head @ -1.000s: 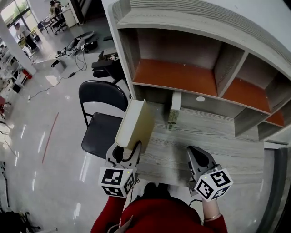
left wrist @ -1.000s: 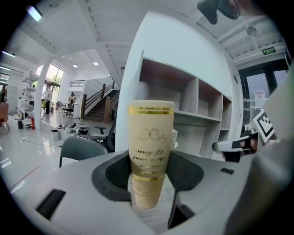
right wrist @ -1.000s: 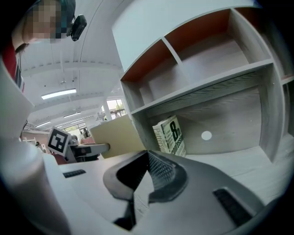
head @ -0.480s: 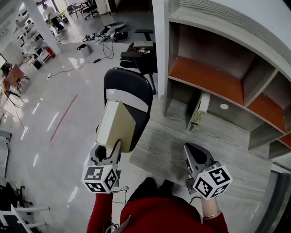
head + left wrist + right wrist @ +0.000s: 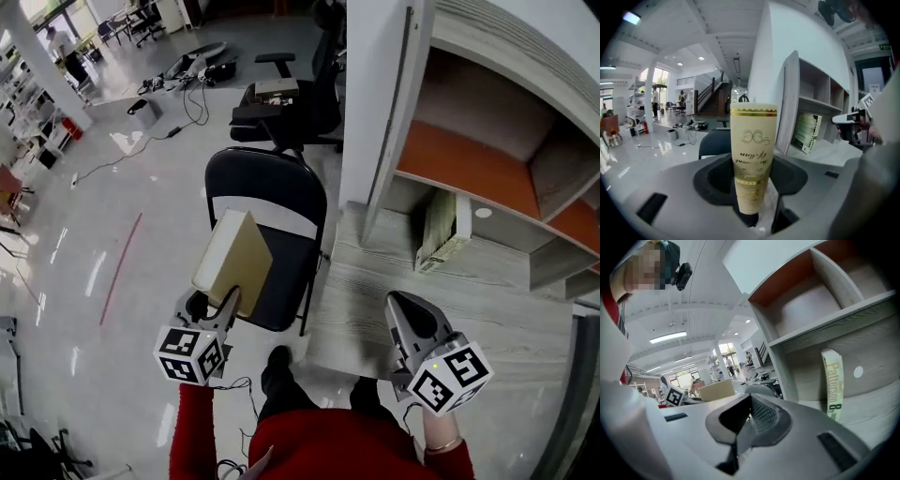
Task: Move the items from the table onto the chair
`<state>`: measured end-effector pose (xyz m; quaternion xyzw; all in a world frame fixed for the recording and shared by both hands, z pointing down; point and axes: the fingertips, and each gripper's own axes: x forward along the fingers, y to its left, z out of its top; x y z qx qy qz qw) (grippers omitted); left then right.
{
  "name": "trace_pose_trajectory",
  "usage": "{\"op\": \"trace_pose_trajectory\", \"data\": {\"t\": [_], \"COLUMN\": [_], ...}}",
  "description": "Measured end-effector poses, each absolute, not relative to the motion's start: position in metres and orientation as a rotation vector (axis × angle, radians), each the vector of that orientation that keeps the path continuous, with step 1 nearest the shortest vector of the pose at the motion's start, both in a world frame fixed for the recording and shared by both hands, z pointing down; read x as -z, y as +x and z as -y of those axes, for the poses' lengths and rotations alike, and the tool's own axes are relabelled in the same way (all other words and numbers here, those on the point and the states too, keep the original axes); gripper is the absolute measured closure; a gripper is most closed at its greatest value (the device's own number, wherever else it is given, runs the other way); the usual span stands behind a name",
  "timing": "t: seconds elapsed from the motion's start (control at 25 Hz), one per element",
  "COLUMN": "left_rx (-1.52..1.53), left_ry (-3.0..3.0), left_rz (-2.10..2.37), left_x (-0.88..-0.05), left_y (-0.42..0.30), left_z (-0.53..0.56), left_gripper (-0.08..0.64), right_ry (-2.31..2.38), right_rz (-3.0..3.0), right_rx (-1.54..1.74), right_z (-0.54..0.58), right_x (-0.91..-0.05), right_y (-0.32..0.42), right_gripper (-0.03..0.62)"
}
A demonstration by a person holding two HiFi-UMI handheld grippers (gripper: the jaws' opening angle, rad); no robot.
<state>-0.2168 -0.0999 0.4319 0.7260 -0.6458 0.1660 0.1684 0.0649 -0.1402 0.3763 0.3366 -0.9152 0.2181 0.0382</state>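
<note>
Grey wood table (image 5: 375, 300) w/ shelf unit (image 5: 487, 178) carries one green book (image 5: 442, 230), standing, nr black chair (image 5: 267, 178).

We record a red top with long sleeves (image 5: 192, 433) and dark shoes (image 5: 277, 360). A thin band (image 5: 441, 446) circles the right wrist. The left gripper (image 5: 228, 298) and right gripper (image 5: 397, 302) are smooth pale grey shells with dark recesses. Each carries a white cube (image 5: 190, 353) printed with black square markers. We note cross-hatched pads (image 5: 761, 416) on the right unit and a thin dark cable (image 5: 236, 384) beneath the left.
</note>
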Motion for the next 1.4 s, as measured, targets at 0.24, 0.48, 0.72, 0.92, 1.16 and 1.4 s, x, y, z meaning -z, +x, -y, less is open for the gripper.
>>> {"op": "trace_pose_trajectory", "data": {"t": [0.24,0.48,0.72,0.92,1.16,1.4], "left_rx": [-0.544,-0.640,-0.611,-0.591,-0.678,-0.766], "left_ry": [2.250,2.313,2.288,2.254,2.142,1.962], "left_rz": [1.453,1.309,1.335,1.261,1.069,0.715], "left_x": [-0.466,-0.501,-0.517,-0.535,-0.604,-0.713], "left_y": [-0.273,-0.289,-0.281,-0.275,-0.260,-0.257], "left_z": [0.131,0.133,0.123,0.120,0.153,0.178], "left_gripper": [0.337,0.337,0.337,0.337,0.337,0.337], "right_ry": [1.386,1.551,1.505,1.392,1.271,1.256], "right_rz": [2.681,2.574,2.586,2.619,2.678,2.639], "right_rx": [-0.658,-0.649,-0.609,-0.618,-0.590,-0.655], "right_z": [0.146,0.118,0.122,0.138,0.190,0.215], "right_x": [-0.377,-0.384,-0.396,-0.418,-0.470,-0.528], "right_y": [0.014,-0.011,-0.036,-0.073,-0.142,-0.170], "right_gripper": [0.580,0.580,0.580,0.580,0.580,0.580]}}
